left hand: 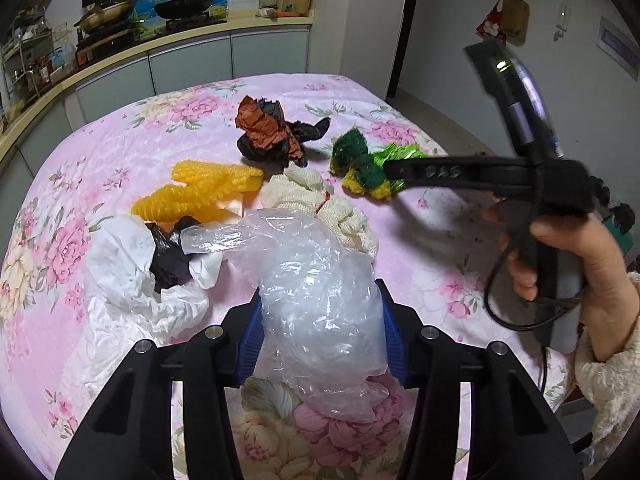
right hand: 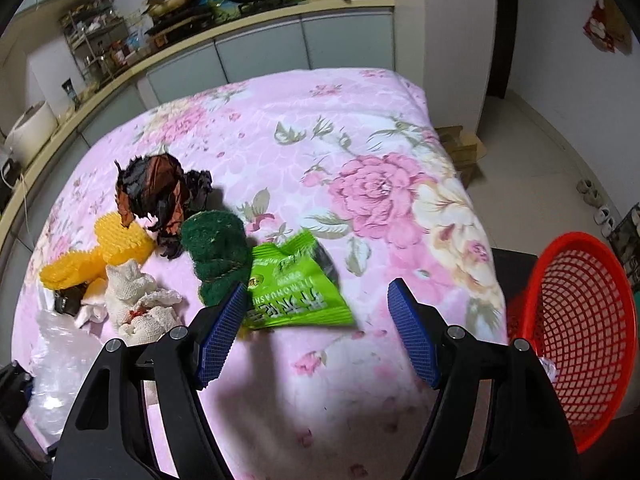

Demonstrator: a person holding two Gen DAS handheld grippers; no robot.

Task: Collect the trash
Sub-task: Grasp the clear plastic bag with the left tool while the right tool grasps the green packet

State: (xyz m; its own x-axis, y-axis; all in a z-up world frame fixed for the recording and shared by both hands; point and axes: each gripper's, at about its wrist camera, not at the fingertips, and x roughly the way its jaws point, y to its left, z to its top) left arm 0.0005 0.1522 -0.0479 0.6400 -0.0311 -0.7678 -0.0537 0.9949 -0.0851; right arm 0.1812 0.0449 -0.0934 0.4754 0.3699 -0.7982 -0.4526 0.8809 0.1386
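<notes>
My left gripper (left hand: 320, 300) is shut on a crumpled clear plastic bag (left hand: 320, 300), which fills the gap between its blue pads. My right gripper (right hand: 318, 312) is open and empty, just above and in front of a green snack wrapper (right hand: 296, 288) lying on the pink floral cloth (right hand: 360, 120). The right gripper also shows in the left wrist view (left hand: 400, 174), reaching towards the wrapper (left hand: 400, 154). A green scrubber (right hand: 214, 248) lies to the left of the wrapper. A red mesh basket (right hand: 580, 320) stands off the table's right edge.
Other trash lies on the cloth: orange-black crumpled paper (left hand: 268, 128), yellow bubble wrap (left hand: 200, 192), a cream gauze cloth (left hand: 320, 204), white paper with a black scrap (left hand: 140, 272). A kitchen counter (left hand: 120, 56) runs behind the table.
</notes>
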